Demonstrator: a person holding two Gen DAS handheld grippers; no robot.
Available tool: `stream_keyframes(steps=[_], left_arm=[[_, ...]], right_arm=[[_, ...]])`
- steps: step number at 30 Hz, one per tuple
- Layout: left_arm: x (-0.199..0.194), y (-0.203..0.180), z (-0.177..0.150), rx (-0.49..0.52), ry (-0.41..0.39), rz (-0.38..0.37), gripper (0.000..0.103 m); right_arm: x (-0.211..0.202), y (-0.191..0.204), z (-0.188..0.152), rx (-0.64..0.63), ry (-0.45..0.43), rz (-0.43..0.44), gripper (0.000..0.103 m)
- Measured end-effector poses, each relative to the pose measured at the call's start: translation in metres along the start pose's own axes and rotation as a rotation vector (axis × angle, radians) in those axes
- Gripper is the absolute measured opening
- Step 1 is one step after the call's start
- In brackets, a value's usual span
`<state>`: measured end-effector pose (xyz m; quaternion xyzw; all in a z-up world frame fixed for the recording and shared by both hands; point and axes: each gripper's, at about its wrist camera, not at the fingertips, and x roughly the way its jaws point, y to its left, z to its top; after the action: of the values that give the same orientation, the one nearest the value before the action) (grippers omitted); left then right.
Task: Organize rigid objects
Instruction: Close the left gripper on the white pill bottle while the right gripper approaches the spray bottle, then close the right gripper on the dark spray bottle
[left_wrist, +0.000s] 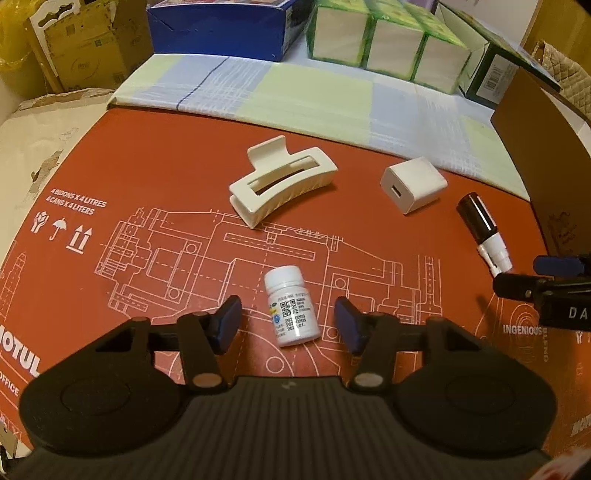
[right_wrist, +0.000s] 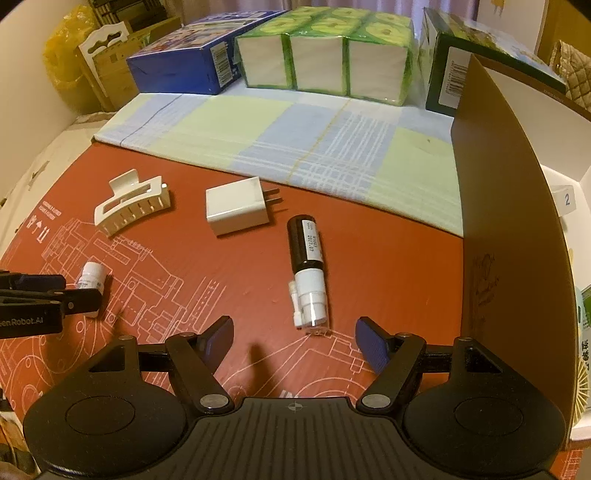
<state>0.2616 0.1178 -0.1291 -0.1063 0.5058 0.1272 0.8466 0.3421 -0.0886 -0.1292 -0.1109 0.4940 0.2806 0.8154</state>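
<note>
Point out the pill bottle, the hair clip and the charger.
pill bottle (left_wrist: 291, 308), left wrist view, on its label.
hair clip (left_wrist: 282, 181), left wrist view, on its top rail.
charger (right_wrist: 236, 210), right wrist view, on its white top face.

The red cardboard sheet (left_wrist: 166, 155) reads "4 BIDONS X 4 LITRES / 4 CANS X 4 LITERS" at its left above handling signs, "MOTUL" and "OFFICE" at the near left edge, and "INGENIOUS BLEND" near right. The white pill bottle (left_wrist: 291, 308) carries a QR code and dates too blurred to read. The dark spray bottle (right_wrist: 306, 258) shows "2027.07". A white tag (right_wrist: 567, 199) at far right bears "2". The left tongs (right_wrist: 48, 299) read "Robot.AI".
</note>
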Motion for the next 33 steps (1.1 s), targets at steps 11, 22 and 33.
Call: stream_keyframes(steps=[11, 22, 33], left_arm=[[0.013, -0.006, 0.005, 0.080, 0.001, 0.007, 0.023], [0.018, -0.008, 0.015, 0.090, 0.007, 0.010, 0.023], [0.020, -0.009, 0.018, 0.091, 0.006, 0.013, 0.023]], right_arm=[[0.010, -0.006, 0.012, 0.003, -0.046, -0.016, 0.070], [0.033, -0.012, 0.022, -0.006, -0.044, -0.039, 0.047], [0.042, -0.007, 0.024, -0.053, -0.042, -0.011, 0.020]])
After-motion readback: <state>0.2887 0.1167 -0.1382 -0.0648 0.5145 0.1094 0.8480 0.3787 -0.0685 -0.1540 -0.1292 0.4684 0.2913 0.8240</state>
